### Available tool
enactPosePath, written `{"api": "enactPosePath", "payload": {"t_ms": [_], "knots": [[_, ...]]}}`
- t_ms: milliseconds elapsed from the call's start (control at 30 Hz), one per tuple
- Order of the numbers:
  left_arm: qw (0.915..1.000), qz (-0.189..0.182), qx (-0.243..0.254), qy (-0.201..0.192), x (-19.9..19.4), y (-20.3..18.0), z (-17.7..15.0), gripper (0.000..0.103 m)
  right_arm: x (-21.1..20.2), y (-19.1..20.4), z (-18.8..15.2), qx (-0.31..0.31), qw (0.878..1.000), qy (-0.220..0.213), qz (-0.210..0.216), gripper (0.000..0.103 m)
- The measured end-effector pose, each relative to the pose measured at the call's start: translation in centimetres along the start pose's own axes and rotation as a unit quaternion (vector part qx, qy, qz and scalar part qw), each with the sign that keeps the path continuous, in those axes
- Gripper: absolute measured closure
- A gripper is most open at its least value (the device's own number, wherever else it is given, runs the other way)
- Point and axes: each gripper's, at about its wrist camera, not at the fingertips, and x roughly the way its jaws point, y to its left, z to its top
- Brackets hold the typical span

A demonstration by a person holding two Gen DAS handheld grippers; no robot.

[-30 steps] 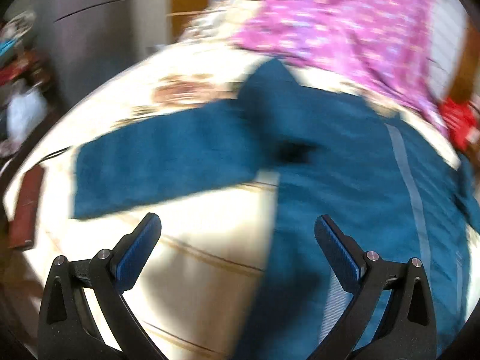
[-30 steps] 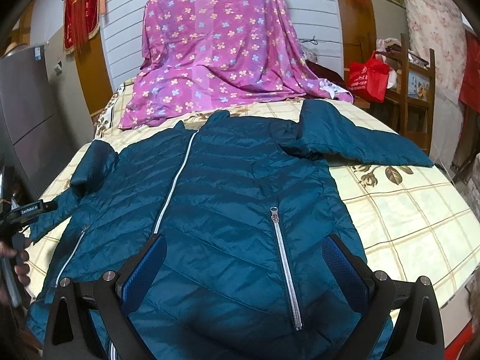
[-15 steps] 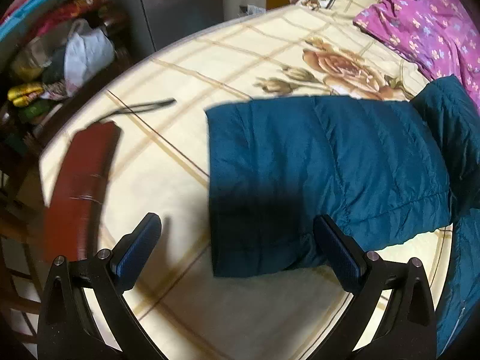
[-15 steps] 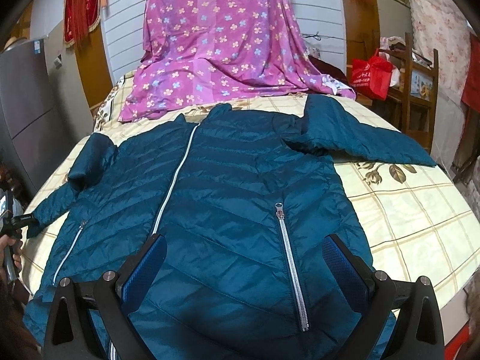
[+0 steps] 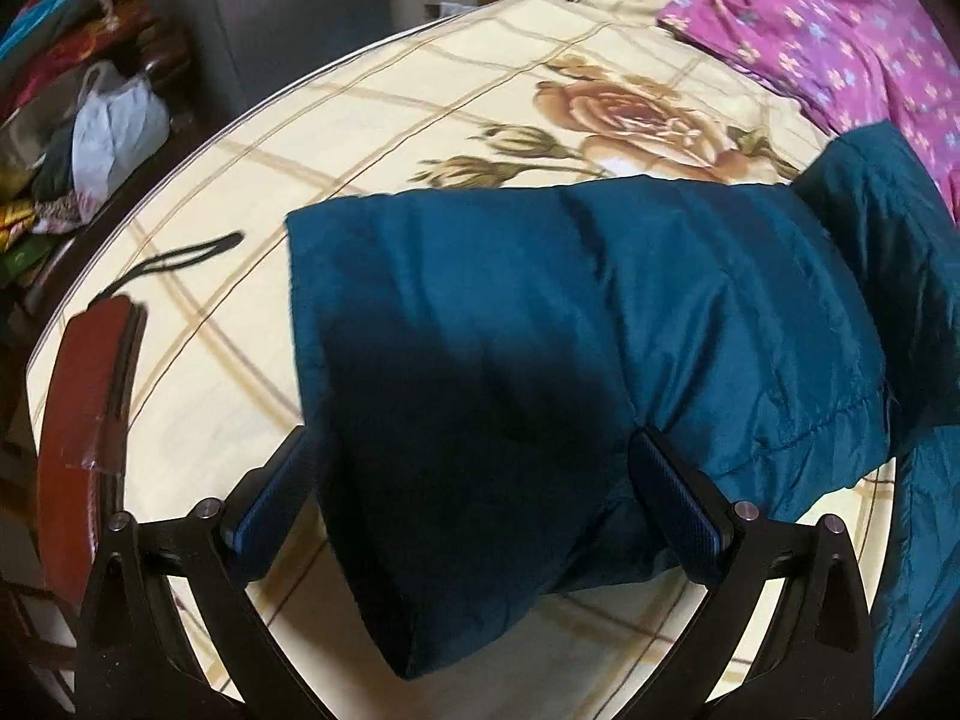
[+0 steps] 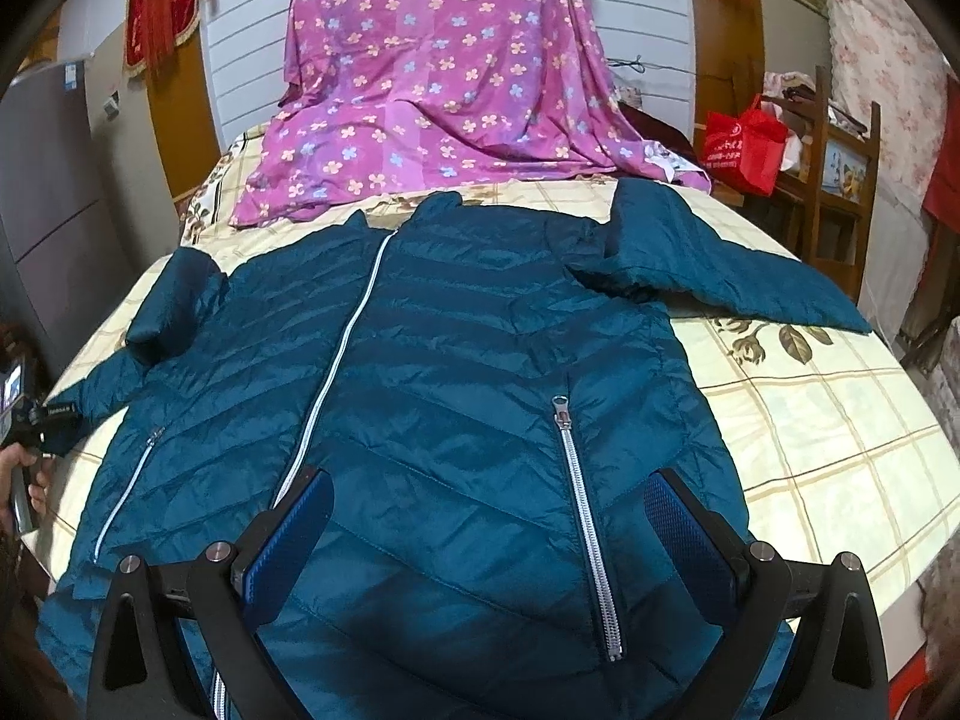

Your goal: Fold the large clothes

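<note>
A quilted, glossy teal jacket (image 6: 456,396) is spread front-up on the checked floral bedsheet (image 6: 840,456), its sleeve (image 5: 540,330) stretched toward 9 o'clock. The sleeve's puffy cuff is straddled by the wide-spread left gripper (image 5: 474,480). The right gripper (image 6: 489,531) is held wide above the hem at 6 o'clock.

Red shopping bag (image 6: 744,147), right of the bed: pale print on its front, several lines, too small to read. Grey refrigerator (image 6: 42,180), far left: a blue-and-white sticker near its top, lettering not legible. Left gripper (image 6: 57,414), at the left edge of the right wrist view: a small white label on its black body, characters blurred. No readable text anywhere else.
</note>
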Motion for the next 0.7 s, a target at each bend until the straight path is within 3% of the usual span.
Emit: {"api": "enactPosePath", "payload": {"t_ms": [167, 267, 333, 433, 700], "knots": [[0.9996, 0.013, 0.008, -0.022, -0.1, -1.2, -0.1, 0.005, 0.1, 0.2, 0.0, -0.003, 1.000, 0.002, -0.003, 0.000], [0.9986, 0.017, 0.030, -0.039, -0.9, -2.7, -0.2, 0.034, 0.2, 0.3, 0.0, -0.004, 1.000, 0.004, -0.004, 0.000], [0.9966, 0.034, 0.058, -0.046, -1.6, -4.4, -0.4, 0.065, 0.2, 0.3, -0.1, -0.003, 1.000, 0.005, -0.005, 0.000], [0.9911, 0.082, 0.089, -0.055, -1.9, -6.6, -1.1, 0.083, 0.2, 0.3, -0.1, -0.001, 1.000, 0.006, -0.006, 0.000], [0.9927, 0.077, 0.043, -0.082, -4.6, -4.1, -0.9, 0.089, 0.0, -0.3, -0.2, 0.005, 1.000, 0.004, -0.005, 0.000]]}}
